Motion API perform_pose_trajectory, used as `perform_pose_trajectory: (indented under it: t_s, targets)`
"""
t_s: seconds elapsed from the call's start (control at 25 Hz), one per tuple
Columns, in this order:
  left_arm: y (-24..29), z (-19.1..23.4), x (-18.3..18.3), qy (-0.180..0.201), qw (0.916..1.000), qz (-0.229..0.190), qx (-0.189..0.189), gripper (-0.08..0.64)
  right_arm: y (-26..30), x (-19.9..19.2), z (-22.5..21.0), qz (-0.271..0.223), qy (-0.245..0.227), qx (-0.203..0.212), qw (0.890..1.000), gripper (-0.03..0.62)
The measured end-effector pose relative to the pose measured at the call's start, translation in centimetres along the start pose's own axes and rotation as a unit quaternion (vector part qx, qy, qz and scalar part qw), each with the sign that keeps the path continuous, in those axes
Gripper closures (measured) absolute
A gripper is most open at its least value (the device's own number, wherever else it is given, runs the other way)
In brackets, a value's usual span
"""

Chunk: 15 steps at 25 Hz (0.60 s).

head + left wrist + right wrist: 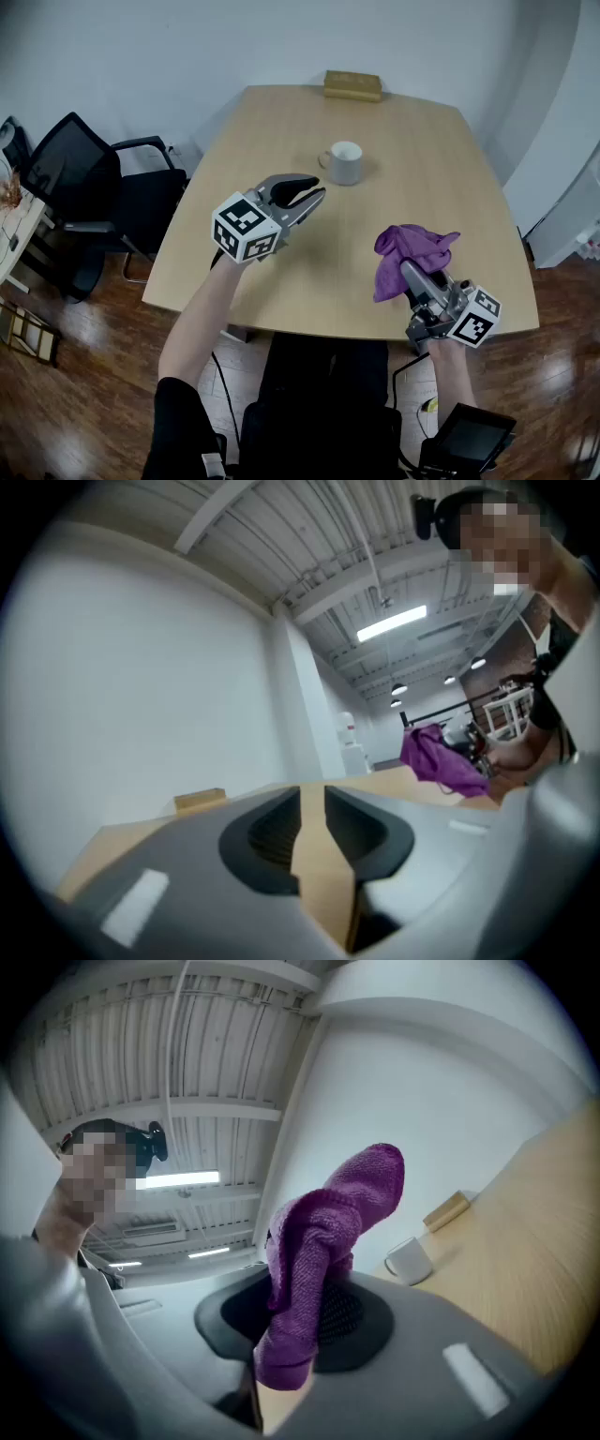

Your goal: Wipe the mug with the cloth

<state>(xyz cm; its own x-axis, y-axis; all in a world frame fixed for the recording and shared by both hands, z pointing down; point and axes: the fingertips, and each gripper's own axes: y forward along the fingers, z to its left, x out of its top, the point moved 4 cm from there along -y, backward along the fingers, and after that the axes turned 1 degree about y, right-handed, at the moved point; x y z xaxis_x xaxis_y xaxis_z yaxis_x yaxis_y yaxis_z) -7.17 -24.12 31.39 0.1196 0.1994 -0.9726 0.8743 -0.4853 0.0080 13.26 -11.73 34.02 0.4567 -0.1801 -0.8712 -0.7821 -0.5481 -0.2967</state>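
1. Pale wooden bench point(412, 141) fills the head view, with dark floor around it. The white mug point(344, 162) stands upright on it, toward the far side, and nothing is touching it.
2. Your left hand-held gripper point(305, 195) hovers on the near-left side of the mug, close to it but apart. Its jaws stand at a narrow gap with nothing between them.
3. Your right hand-held gripper point(411, 268) is nearer you and to the right of the mug, well apart from it. It is clamped on the purple cloth point(408, 251), which bunches up above the jaws.
4. Risk: nothing steadies the mug. If you press the cloth against it one-handed, it will probably slide across the bench or tip over.
5. Risk: the left gap looks too narrow for the mug's wall or handle. If you close in without widening it, you will likely knock the mug away.
6. Risk: only a fold of cloth seems pinched, so a hard rub could drag it out of the jaws.
7. Hard to make out: the cloth buries the right fingertips, so you cannot tell how much of it they hold. The inside of the mug is not visible, and the left gripper view does not show the mug at all.
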Motion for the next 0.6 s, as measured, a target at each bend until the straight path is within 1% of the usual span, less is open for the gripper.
perform_pose_trajectory:
  t_s: [0.08, 0.16, 0.24, 0.32, 0.44, 0.6]
  targets:
    - [0.7, 0.4, -2.2, 0.013, 0.9988, 0.047, 0.009, 0.463, -0.5, -0.5, 0.3, 0.003, -0.007, -0.005, 1.000, 0.500]
    - [1.8, 2.3, -4.4, 0.023, 0.9951, 0.094, 0.019, 0.446, 0.2, -0.4, -0.6, 0.010, -0.013, -0.009, 1.000, 0.500]
    - [3.9, 6.1, -6.5, 0.021, 0.9908, 0.131, 0.023, 0.436, 2.8, 0.7, -3.5, 0.023, -0.014, -0.011, 1.000, 0.500]
    - [6.0, 9.6, -8.4, 0.011, 0.9875, 0.156, 0.019, 0.403, 5.3, 1.6, -6.5, 0.036, -0.006, -0.012, 0.999, 0.500]
    - [7.7, 11.6, -10.8, -0.007, 0.9855, 0.170, -0.001, 0.337, 6.2, 1.0, -8.4, 0.050, 0.022, -0.010, 0.998, 0.500]
    - [9.2, 12.9, -12.0, -0.033, 0.9869, 0.155, -0.028, 0.327, 5.9, 0.6, -8.8, 0.058, 0.029, -0.010, 0.998, 0.500]
